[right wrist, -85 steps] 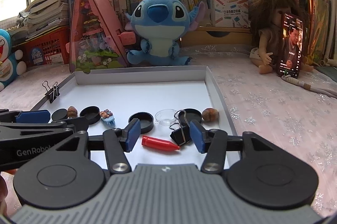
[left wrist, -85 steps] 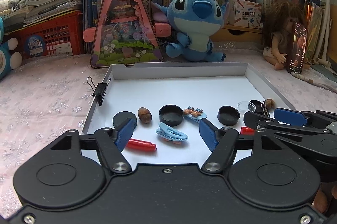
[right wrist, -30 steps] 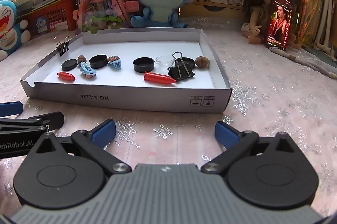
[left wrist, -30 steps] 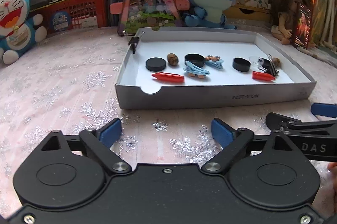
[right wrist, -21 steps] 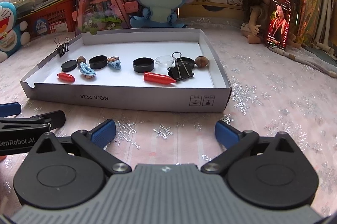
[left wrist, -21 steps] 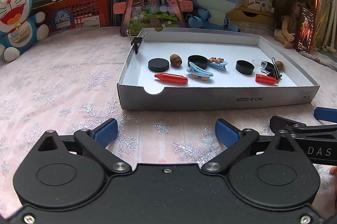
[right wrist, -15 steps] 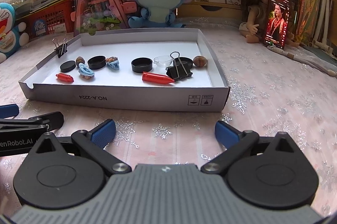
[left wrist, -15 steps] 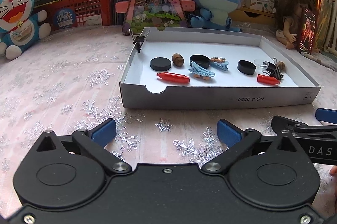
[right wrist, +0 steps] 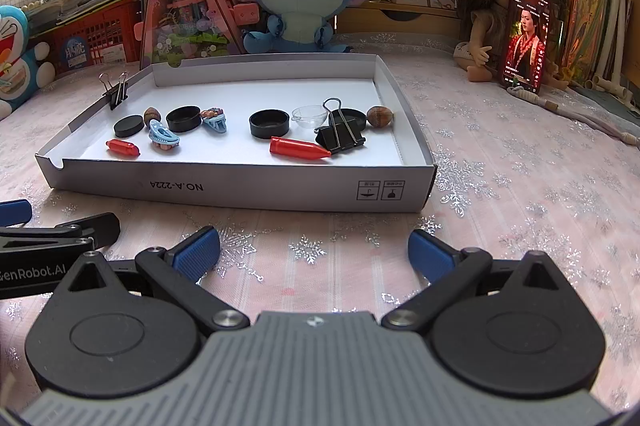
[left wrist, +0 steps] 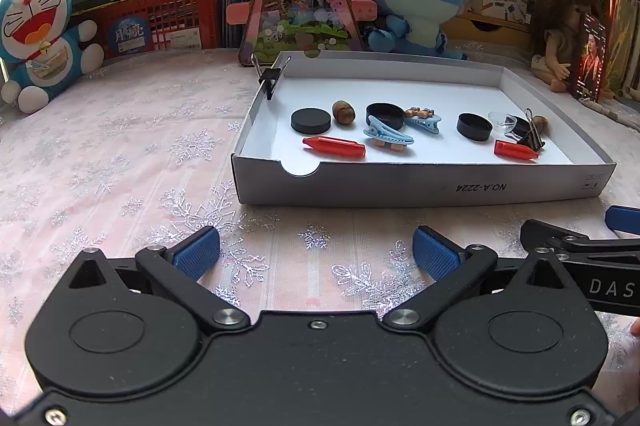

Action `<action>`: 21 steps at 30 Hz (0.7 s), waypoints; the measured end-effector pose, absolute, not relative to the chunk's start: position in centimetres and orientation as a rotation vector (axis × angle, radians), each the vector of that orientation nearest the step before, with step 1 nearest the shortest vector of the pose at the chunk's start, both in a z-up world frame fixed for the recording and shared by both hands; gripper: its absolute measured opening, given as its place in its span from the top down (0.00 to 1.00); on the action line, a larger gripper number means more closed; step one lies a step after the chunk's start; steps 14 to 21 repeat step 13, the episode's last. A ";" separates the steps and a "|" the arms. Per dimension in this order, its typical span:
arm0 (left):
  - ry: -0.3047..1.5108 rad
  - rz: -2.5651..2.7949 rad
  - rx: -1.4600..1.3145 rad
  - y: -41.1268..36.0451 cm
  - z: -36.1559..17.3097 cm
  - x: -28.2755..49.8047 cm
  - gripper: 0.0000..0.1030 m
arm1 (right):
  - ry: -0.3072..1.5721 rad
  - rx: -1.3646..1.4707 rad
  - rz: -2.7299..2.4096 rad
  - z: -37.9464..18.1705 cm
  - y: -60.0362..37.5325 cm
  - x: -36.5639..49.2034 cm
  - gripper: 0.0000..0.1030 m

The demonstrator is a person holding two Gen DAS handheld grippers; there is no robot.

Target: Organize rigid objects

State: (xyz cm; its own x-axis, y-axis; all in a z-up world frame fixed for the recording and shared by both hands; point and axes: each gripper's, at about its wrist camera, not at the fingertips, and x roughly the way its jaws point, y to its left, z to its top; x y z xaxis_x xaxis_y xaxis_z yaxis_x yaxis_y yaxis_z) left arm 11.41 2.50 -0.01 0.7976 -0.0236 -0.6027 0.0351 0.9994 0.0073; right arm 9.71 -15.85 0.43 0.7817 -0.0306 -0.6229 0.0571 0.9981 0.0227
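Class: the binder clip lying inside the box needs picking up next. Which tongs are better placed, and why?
Probably the right tongs: both are open and empty, but the binder clip lies at the box's right end, far right of the left tongs.

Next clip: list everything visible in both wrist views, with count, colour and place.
box lid tray: 1, white, on the tablecloth
binder clips: 2, black, one inside at right, one on the left wall
caps: 4, black, inside
red pieces: 2, red, near front wall
hair clips: 2, blue, inside, centre-left
nuts: 2, brown, inside
clear dish: 1, transparent, inside at right
Stitch plush: 1, blue, behind the tray
Doraemon plush: 1, blue, far left
doll: 1, brown-haired, right
phone: 1, against the doll
left gripper: open, empty
right gripper: open, empty
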 end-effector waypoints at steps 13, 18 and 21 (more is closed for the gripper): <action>0.642 -0.011 0.027 2.5 0.0 11.4 0.00 | 0.672 0.040 -0.048 0.5 -15.8 9.7 0.00; 0.642 -0.011 0.027 2.5 0.0 11.4 0.00 | 0.672 0.040 -0.048 0.5 -15.8 9.7 0.00; 0.642 -0.011 0.027 2.5 0.0 11.4 0.00 | 0.672 0.040 -0.048 0.5 -15.8 9.7 0.00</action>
